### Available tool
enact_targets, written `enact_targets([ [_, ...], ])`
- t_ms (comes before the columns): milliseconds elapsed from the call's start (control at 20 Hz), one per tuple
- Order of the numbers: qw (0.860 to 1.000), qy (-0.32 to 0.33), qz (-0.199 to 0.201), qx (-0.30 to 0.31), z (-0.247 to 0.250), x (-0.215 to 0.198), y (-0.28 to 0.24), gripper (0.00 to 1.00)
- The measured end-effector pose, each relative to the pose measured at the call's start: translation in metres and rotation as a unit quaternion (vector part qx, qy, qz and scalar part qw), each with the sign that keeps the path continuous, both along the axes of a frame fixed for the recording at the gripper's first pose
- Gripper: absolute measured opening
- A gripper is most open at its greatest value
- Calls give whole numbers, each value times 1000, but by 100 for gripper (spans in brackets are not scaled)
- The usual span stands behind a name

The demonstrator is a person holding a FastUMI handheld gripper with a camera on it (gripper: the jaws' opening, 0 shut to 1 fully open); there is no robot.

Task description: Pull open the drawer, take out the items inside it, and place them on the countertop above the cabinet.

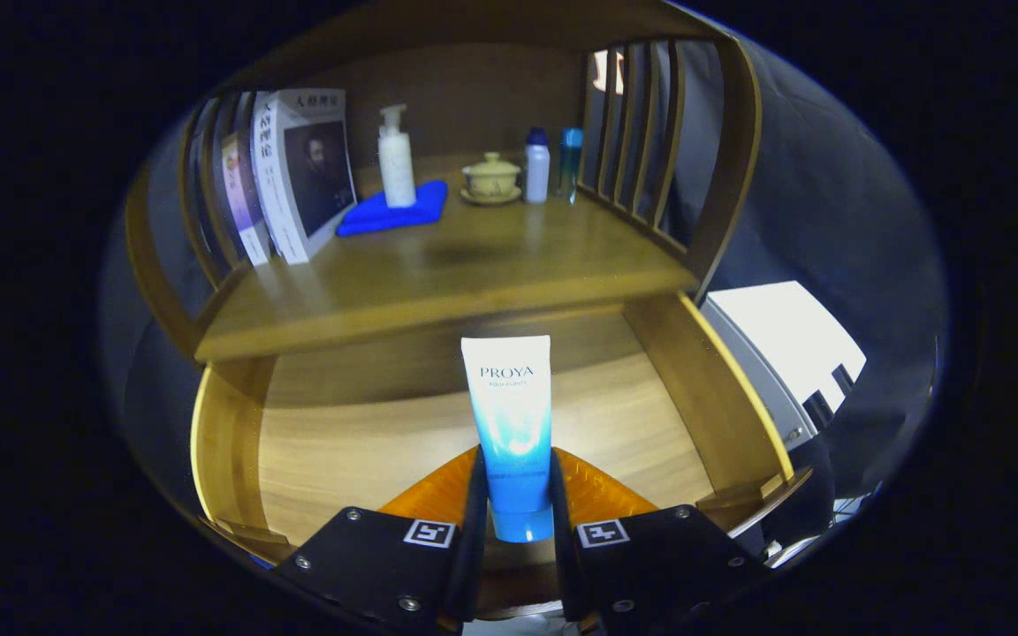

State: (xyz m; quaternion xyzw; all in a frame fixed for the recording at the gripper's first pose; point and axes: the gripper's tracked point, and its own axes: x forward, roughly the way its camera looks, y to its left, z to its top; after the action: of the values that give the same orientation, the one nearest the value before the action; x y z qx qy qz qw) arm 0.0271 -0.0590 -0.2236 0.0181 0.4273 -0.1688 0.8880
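Observation:
A white and blue cosmetic tube [512, 424] stands between my two fingers, cap end down, and my gripper [516, 481] is shut on its lower part. I hold it above the pulled-out wooden drawer [226, 442], whose floor looks bare around the tube. Beyond the tube lies the wooden countertop [438, 274] of the cabinet, just above the drawer's back.
On the countertop stand books [297, 181] at the left, a white pump bottle [396, 159] on a blue cloth [394, 212], a lidded cup [491, 179] and two small bottles [549, 165]. Slatted wooden sides [641, 141] fence the shelf. The drawer's right wall [712, 397] is close.

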Motion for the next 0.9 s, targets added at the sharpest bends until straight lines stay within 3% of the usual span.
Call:
enact_targets([
  [350,995,-74,58,-32,42,79,17,36],
  [650,986,-113,117,-43,28,145,18,36],
  [900,983,-129,125,-42,10,175,6,36],
])
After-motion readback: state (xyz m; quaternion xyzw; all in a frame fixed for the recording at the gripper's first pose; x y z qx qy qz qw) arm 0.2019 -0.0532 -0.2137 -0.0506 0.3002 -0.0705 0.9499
